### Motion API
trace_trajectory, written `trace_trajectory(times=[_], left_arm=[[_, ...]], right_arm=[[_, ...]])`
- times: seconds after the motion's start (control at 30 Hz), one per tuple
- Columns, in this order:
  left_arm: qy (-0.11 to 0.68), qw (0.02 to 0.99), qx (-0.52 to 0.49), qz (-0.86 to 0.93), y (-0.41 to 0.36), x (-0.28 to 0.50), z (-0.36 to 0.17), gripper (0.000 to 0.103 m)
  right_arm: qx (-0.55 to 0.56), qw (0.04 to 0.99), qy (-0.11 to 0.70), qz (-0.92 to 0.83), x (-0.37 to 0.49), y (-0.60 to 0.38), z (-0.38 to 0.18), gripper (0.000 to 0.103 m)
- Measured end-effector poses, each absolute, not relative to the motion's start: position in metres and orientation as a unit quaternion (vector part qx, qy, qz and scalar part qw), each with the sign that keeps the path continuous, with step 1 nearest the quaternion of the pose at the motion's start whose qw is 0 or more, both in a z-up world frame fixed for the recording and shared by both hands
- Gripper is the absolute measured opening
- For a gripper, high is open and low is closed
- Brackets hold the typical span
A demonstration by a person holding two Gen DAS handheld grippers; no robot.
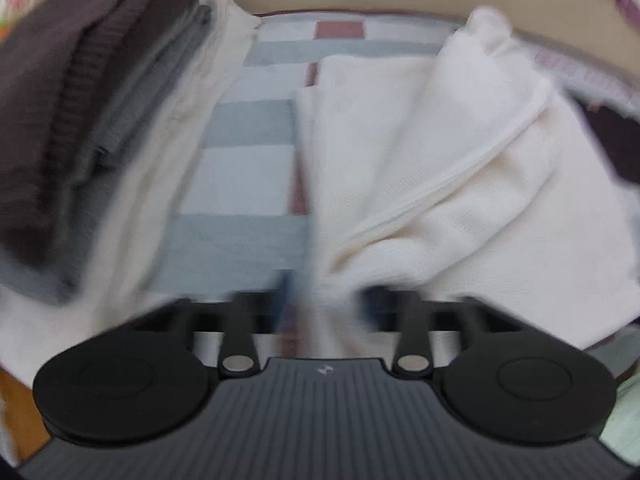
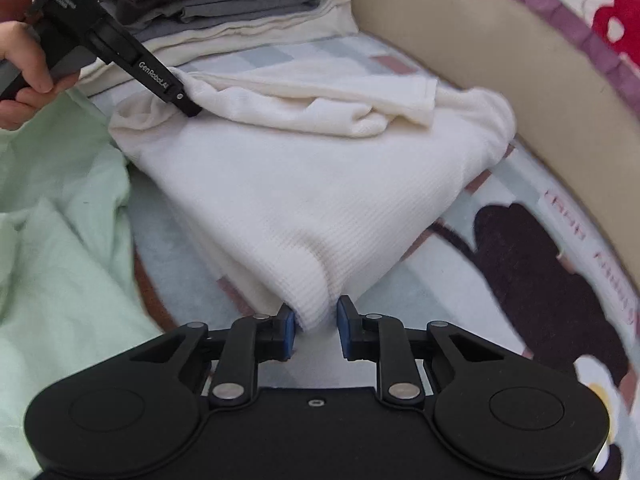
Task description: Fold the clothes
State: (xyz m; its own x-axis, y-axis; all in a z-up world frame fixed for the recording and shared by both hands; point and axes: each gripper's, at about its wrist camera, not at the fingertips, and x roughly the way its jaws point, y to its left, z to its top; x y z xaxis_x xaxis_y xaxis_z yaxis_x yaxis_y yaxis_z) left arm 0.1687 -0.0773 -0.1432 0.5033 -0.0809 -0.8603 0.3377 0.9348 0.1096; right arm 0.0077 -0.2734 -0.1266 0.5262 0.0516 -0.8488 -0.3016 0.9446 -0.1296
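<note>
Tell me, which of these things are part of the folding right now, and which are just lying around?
In the job:
cream knit garment
left gripper
right gripper

Lying about:
stack of folded clothes
pale green cloth
patterned checked mat

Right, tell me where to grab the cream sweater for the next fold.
Probably take the cream sweater at its loose sleeve cuff, coming from the beige wall side. That cuff lies free on top with an exposed edge, while the right gripper pinches the near corner.
</note>
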Motion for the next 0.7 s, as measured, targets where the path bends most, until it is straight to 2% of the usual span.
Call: trace_trajectory(times=[0.07,0.13,0.2,0.33,0.4,0.5,0.63,0.67,0.7], left_arm=[[0.482,0.86,0.123,-0.117,-0.065,0.173,-0.137,0.071],[0.484,0.86,0.091,-0.132,-0.054,0.171,-0.125,0.064],[0.452,0.87,0.108,-0.161,-0.056,0.159,-0.107,0.062],[0.374,0.881,0.147,-0.25,-0.078,0.138,-0.073,0.062],[0.342,0.876,0.162,-0.299,-0.093,0.132,-0.063,0.065],[0.339,0.847,0.21,-0.351,-0.129,0.141,-0.079,0.066],[0.349,0.833,0.256,-0.344,-0.166,0.164,-0.116,0.064],[0.355,0.832,0.256,-0.339,-0.169,0.17,-0.122,0.058],[0.366,0.83,0.252,-0.336,-0.172,0.177,-0.127,0.03]], right_arm=[[-0.126,0.859,0.479,0.132,0.001,-0.269,-0.118,0.025],[-0.104,0.857,0.48,0.158,-0.005,-0.27,-0.104,0.026],[-0.055,0.866,0.463,0.18,-0.011,-0.282,-0.085,0.025],[0.122,0.886,0.397,0.208,0.002,-0.333,-0.053,0.03],[0.191,0.88,0.391,0.191,0.031,-0.355,-0.053,0.03],[0.203,0.873,0.421,0.137,0.082,-0.369,-0.06,0.031],[0.213,0.883,0.409,0.084,0.116,-0.378,-0.074,0.033],[0.227,0.884,0.399,0.086,0.116,-0.381,-0.08,0.033],[0.233,0.888,0.387,0.091,0.112,-0.382,-0.087,0.033]])
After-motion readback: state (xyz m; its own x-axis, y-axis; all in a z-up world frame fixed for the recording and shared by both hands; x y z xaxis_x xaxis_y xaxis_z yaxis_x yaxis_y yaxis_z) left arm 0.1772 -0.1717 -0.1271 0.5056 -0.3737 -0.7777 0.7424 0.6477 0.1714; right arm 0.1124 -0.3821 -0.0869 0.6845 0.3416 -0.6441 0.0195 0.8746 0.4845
